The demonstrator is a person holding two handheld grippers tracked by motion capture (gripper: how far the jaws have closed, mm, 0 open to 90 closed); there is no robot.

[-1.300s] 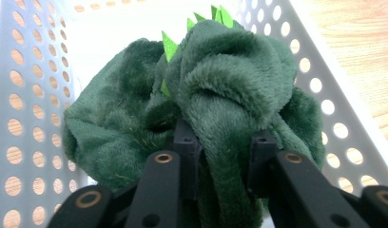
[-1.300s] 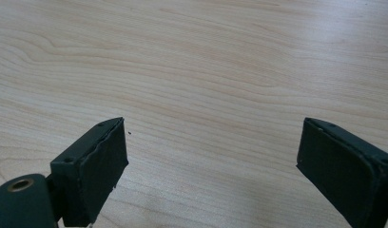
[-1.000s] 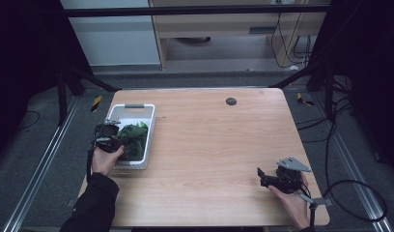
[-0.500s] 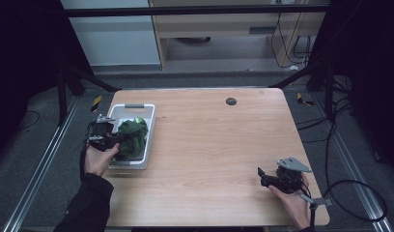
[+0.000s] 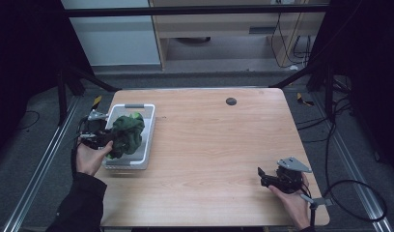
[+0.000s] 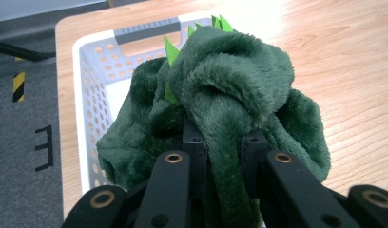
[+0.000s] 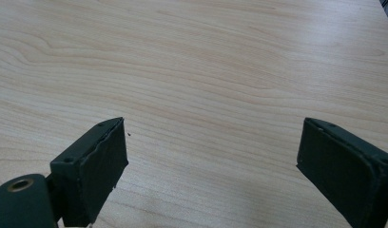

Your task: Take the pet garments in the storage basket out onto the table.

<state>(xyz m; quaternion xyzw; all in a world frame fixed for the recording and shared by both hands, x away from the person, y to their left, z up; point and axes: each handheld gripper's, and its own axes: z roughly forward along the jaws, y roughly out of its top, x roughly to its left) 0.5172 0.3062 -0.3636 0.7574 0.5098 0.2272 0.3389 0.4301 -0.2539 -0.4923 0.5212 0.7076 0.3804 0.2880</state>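
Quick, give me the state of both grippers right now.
Left gripper: shut on the dark green plush toy, held over the white perforated plastic basket.
Right gripper: open, holding nothing, above the light wooden table.

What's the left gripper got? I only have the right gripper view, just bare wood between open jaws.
Observer: The left gripper is shut on a fold of a dark green plush toy.
Operator: Is the toy out of its container?
Observer: Lifted, hanging over a white perforated basket at the table's left edge; whether its lowest part clears the basket, I can't tell.
Operator: Any detail on the toy?
Observer: Bright green felt spikes stick out along its top.
Operator: Where's my right gripper relative to that?
Observer: The right gripper sits low near the table's near right corner, far from the basket.
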